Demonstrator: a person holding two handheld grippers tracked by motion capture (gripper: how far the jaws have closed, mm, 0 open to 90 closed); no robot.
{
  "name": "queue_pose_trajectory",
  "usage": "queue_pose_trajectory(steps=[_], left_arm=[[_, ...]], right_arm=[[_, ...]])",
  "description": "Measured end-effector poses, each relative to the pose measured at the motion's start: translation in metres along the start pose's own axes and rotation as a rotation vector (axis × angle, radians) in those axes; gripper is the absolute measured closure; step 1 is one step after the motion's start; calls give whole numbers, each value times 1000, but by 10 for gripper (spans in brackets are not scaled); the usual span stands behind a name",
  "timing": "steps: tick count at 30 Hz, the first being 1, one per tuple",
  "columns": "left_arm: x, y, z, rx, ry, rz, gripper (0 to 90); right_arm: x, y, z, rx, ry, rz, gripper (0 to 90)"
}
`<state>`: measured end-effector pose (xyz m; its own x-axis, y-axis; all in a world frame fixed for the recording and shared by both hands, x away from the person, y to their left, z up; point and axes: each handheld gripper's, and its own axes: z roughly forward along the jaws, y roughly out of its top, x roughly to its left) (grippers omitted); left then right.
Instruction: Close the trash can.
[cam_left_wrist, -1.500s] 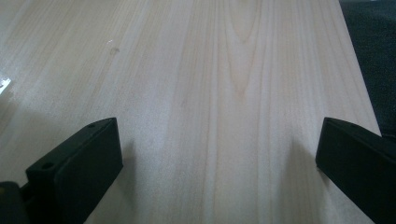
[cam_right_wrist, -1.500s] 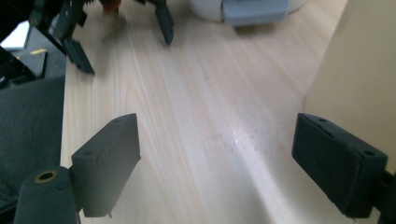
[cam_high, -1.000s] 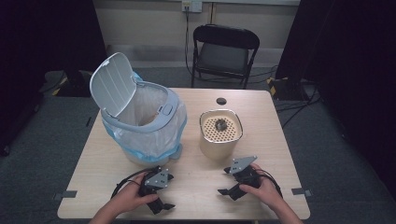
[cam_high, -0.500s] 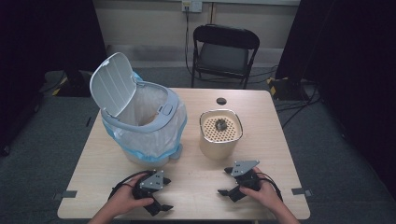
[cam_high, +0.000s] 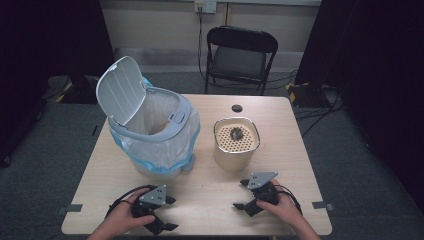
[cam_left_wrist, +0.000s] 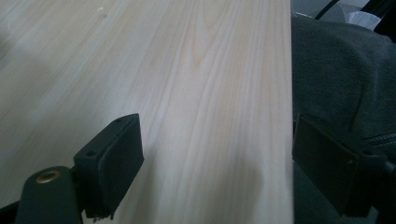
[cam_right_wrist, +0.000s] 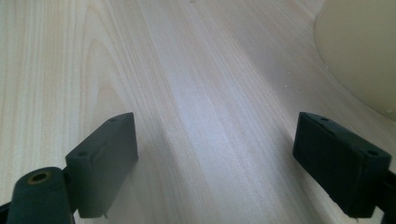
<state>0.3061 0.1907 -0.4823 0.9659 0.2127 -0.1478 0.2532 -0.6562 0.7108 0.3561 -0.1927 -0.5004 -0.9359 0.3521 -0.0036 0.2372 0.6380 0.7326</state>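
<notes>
- The pale wooden desk (cam_high: 210, 200) carries two things: a white plastic bin lined with a blue-edged clear bag (cam_high: 152, 137), its flip lid (cam_high: 119, 89) standing open, and just to its right a cream cylindrical canister with a perforated top (cam_high: 236, 144); a small dark clump (cam_high: 236, 133) rests on that perforated top; the two containers stand near each other but apart.
- The left gripper (cam_high: 162, 216) sits at the near edge of the desk, held in the person's left hand (cam_high: 122, 217); in the left gripper view its jaws stand wide apart with nothing between them, bare desk on one side and dark cloth beyond the desk's edge on the other.
- The right gripper (cam_high: 244, 195) rests near the front of the desk, below the canister and apart from it; its jaws are likewise spread wide and hold nothing; the right gripper view shows the cream wall (cam_right_wrist: 364, 51) ahead at the upper right.
- Judged from this, the work has barely begun; nothing is gripped, the clump lies untouched on the canister, and the bin waits open; what seems left is the reach, the grasp and probably the drop into the bin.
- A small black disc (cam_high: 237, 108) lies at the far edge; a black folding chair (cam_high: 240, 55) stands behind the desk.
</notes>
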Motion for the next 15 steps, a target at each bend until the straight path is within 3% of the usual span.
queue_pose_trajectory(steps=[10,13,15], left_arm=[[-3,-11,-41,-2,77,-138,159],[-3,-12,-52,6,98,-163,159],[-3,-12,-60,-5,98,-201,160]], right_arm=[[0,0,0,0,0,1,129],[0,0,0,0,0,0,129],[0,0,0,0,0,0,129]])
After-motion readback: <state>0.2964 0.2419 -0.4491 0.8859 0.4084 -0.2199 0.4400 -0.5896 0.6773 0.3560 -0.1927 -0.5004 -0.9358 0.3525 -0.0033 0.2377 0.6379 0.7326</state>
